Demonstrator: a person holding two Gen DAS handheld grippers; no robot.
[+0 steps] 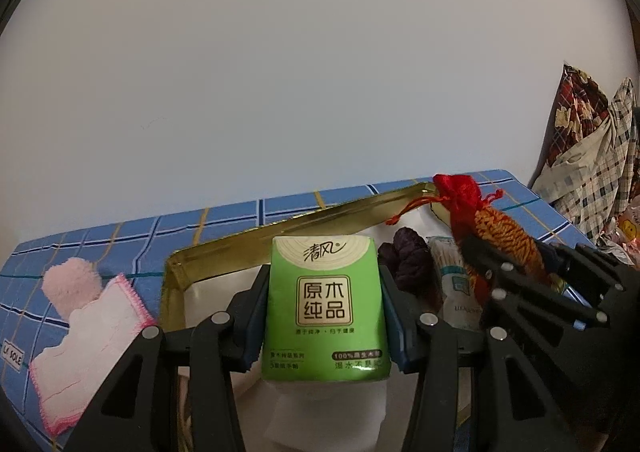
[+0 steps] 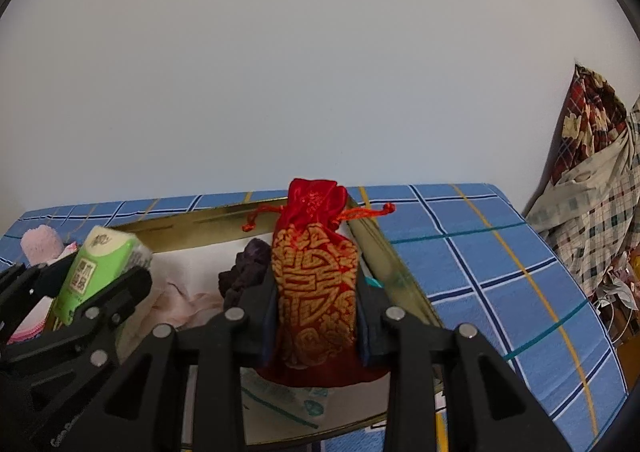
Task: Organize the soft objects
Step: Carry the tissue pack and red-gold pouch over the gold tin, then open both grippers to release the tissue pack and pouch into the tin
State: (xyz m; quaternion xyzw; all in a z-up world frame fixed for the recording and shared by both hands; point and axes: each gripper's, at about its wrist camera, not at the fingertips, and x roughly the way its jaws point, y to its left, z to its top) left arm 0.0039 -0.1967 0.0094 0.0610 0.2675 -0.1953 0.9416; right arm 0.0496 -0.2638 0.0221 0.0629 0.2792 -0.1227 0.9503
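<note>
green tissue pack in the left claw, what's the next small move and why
Probably lower the green tissue pack into the gold tray and open the left claw. It is clamped upright between both fingers above the tray's white lining, where a purple cloth already lies. The right claw holds the red pouch over the same tray, so keep left.

The left gripper squeezes a green tissue pack between its two fingers. The right gripper squeezes a red pouch, held upright, close beside the left one
</note>
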